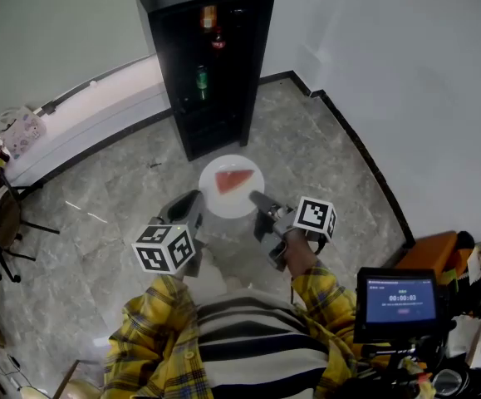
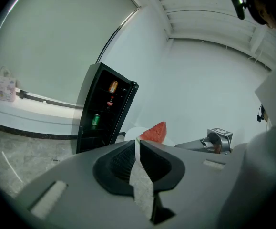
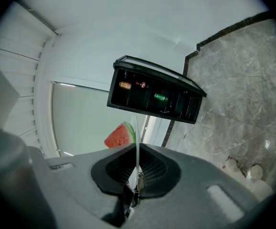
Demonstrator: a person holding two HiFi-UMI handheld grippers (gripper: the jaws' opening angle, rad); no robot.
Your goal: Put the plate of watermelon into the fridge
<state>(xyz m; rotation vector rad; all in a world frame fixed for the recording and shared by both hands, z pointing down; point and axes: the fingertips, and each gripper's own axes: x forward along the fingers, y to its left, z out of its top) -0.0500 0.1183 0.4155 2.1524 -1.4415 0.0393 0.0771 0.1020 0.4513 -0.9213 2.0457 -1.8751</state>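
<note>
Head view: I am pinching the stiff, probably breakable plate [image 1: 228, 211] by its rim, left gripper [image 1: 194, 199] at eight o'clock, right gripper [image 1: 258, 198] at four, watermelon wedge [image 1: 233, 179] riding loose.

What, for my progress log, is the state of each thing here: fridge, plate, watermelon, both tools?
fridge: door open, shelves showing.
green can: upright on a fridge shelf.
plate: held by its rim from both sides, not yet in the fridge.
watermelon slice: lying on the plate.
left tool: shut on the plate's rim.
right tool: shut on the plate's rim.
screen: lit.
</note>
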